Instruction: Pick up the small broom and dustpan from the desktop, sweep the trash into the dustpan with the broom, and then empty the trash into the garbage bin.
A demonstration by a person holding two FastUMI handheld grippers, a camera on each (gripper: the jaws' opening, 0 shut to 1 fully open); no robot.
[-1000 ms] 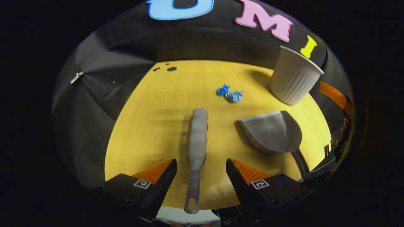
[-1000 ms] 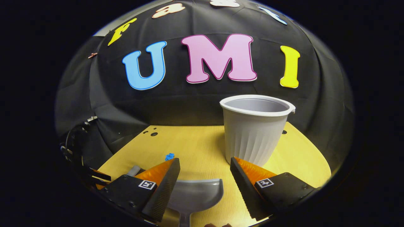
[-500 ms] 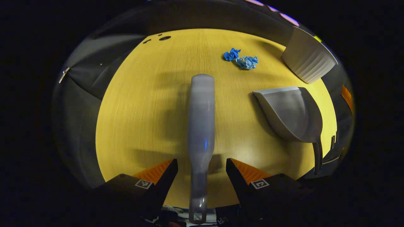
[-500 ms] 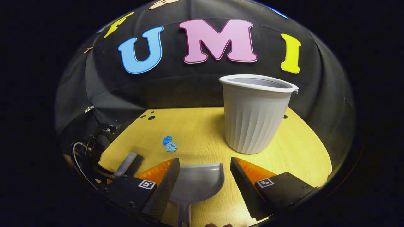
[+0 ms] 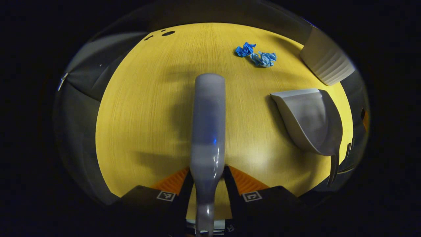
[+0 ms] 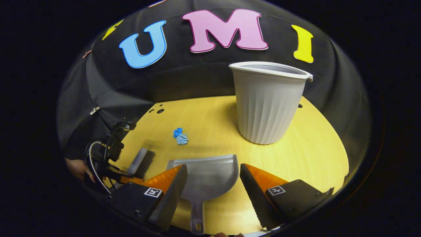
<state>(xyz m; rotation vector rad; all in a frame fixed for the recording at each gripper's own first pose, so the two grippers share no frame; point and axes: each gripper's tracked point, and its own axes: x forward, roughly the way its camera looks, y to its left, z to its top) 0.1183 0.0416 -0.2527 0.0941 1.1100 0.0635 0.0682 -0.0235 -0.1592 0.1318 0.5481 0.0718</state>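
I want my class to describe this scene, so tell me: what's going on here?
A person is starting a tabletop clean-up with two hand-held tools. The left claw has its fingers closed on the handle of the small broom. The right claw is open, poised over the dustpan, whose handle lies between its fingers, not gripped. Blue scraps of trash lie on the yellow desktop, unswept, and the garbage bin stands upright behind the dustpan.

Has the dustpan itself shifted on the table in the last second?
Cannot tell. In the right gripper view the dustpan and the bin shift together, and their spacing looks about the same, so the camera moved.
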